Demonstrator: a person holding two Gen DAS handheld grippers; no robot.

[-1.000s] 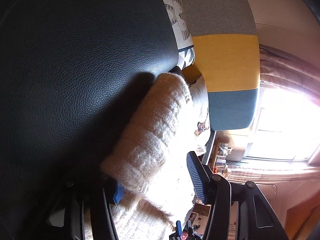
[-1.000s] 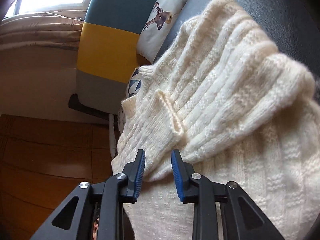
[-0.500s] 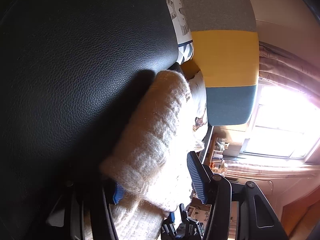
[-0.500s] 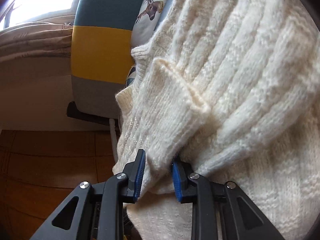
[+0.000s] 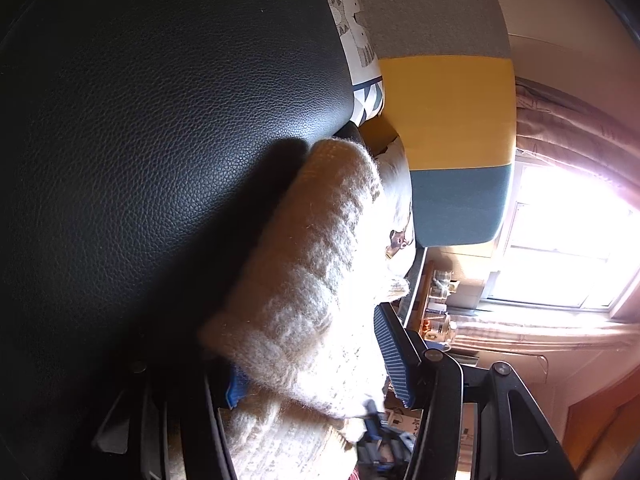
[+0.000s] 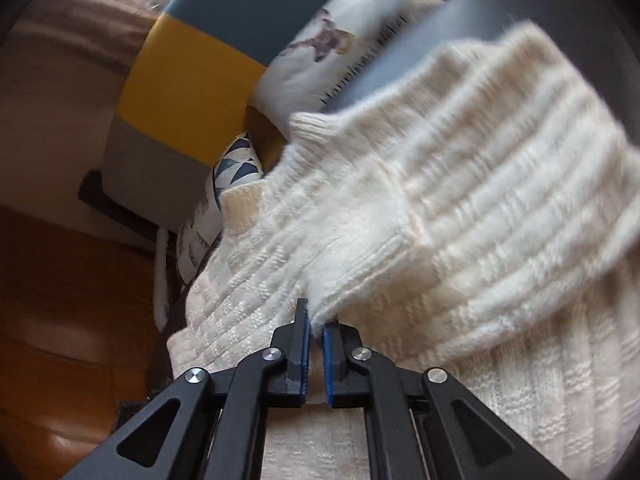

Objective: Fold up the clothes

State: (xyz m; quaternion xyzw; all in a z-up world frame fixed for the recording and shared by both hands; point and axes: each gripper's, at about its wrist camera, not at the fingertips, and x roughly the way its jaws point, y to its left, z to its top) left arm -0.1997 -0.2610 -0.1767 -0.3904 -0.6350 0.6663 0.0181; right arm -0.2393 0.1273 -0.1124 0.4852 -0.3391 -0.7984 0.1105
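Note:
A cream knitted sweater [image 5: 312, 272] lies on a black leather seat [image 5: 160, 140]. A thick fold of it sits between the wide-apart fingers of my left gripper [image 5: 314, 368], which stands open around it. In the right wrist view the sweater [image 6: 480, 208] fills the right half, with a folded sleeve lying across the body. My right gripper [image 6: 316, 332] is shut on the sleeve's lower edge, where a thin bit of knit is pinched between the blue pads. That view is blurred by motion.
Beyond the sweater stands a chair back in grey, yellow and teal blocks [image 5: 448, 120] [image 6: 192, 72]. Patterned cushions [image 6: 320, 52] [image 5: 356, 20] lean against it. Wooden floor [image 6: 60, 300] lies to the left below. A bright window [image 5: 568, 240] is at right.
My right gripper moved onto the sleeve edge and closed on it, then swung, tilting its view. The left gripper stayed open around the fold and barely moved.

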